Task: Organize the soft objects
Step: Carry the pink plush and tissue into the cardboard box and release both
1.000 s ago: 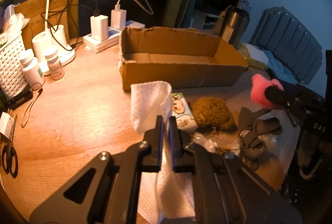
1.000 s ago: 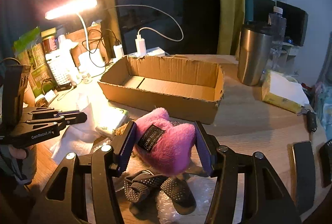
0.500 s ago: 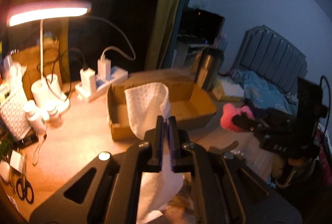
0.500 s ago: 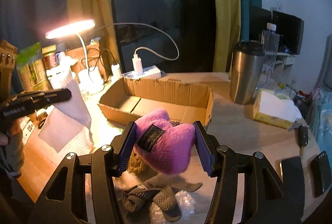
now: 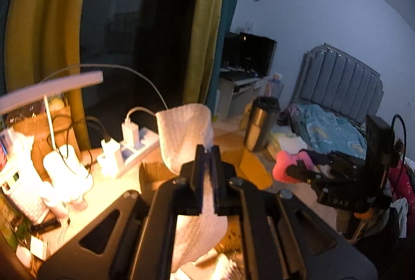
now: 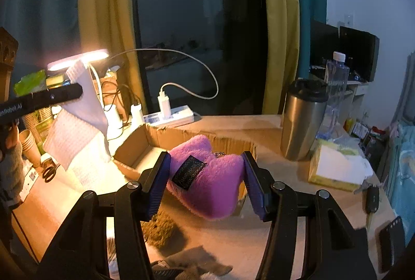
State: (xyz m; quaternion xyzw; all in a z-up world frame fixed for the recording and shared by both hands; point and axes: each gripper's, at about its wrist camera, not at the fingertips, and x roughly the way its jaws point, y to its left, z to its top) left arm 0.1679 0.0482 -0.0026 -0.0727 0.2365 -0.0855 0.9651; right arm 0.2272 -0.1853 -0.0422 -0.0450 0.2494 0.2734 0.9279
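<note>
My left gripper (image 5: 206, 150) is shut on a white waffle cloth (image 5: 185, 132) and holds it high above the desk; the cloth hangs below the fingers. In the right wrist view the cloth (image 6: 77, 124) hangs at the left from the left gripper (image 6: 77, 92). My right gripper (image 6: 206, 158) is shut on a pink-purple plush toy (image 6: 207, 184) with a black label, held over the near wall of the open cardboard box (image 6: 145, 145). The plush (image 5: 285, 163) and box (image 5: 249, 166) also show in the left wrist view.
A lit desk lamp (image 6: 77, 59), a power strip with chargers (image 6: 168, 116), a steel tumbler (image 6: 301, 119), a water bottle (image 6: 336, 83) and a tissue pack (image 6: 337, 166) stand around the box. A brown fuzzy item (image 6: 160, 228) and grey straps (image 6: 186, 264) lie below the plush.
Both grippers have risen. The cloth has been lifted off the desk and now hangs in the air. The plush has moved up and forward to the box's near wall.
</note>
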